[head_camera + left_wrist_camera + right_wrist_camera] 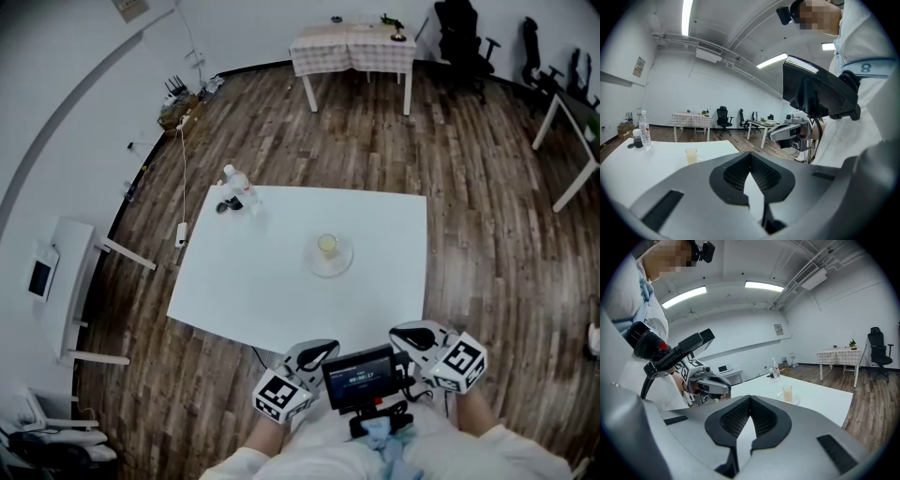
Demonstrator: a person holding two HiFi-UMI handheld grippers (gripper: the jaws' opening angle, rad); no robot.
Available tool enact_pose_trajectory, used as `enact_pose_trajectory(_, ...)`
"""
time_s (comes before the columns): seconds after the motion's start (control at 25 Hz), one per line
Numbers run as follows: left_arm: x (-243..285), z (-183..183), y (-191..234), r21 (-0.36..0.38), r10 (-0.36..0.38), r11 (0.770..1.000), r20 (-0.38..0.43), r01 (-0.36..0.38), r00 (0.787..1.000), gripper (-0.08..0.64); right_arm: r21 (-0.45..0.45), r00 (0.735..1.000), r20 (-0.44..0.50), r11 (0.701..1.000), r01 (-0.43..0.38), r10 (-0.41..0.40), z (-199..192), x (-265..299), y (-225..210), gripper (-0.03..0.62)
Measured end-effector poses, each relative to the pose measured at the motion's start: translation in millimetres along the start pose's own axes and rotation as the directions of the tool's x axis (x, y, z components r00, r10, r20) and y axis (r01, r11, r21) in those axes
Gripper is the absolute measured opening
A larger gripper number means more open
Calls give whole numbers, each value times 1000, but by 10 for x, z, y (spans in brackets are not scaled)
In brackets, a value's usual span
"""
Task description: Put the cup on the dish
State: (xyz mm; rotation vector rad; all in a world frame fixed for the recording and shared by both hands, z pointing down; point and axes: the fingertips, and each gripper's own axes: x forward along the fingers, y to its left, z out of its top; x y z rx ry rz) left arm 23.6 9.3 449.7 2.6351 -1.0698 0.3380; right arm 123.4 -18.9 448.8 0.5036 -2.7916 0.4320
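Left gripper point(314, 352): held low against the person's body, just past the near table edge; its jaws are closed together with nothing between them.
Right gripper point(416, 336): level with the left one, just as close to the body; jaws likewise together and empty.
Screen point(358, 377): a small dark display, sitting between the two grippers.
Cup point(327, 246): upright, holding a pale yellowish drink, standing on the dish, well apart from both grippers.
Dish point(336, 267): small and pale, resting near the middle of the table.
Table point(253, 281): white, on a dark wood plank floor.
Bottle point(238, 187): clear plastic, upright at the far left corner, with a small dark object point(223, 206) just beside it.
Far table point(352, 42): covered in a checked cloth, by the back wall, with black office chairs point(464, 37) to its right.
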Motion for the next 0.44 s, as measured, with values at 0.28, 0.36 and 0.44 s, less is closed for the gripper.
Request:
enact_pose_trajectory(0.28,-27,-14,24,-9,10,1000,8,-10,1000,0,5,1000,5,1000,-11,11,38,38,17,29)
enact_pose_trajectory(0.36,-36,-10,25,-10,9,1000,4,-9,1000,0,6,1000,6,1000,-9,9,59,43,20,29)
enact_pose_trajectory(0.44,-42,-11,24,-13,7,1000,-2,-7,1000,0,7,1000,6,1000,-6,6,78,47,20,29)
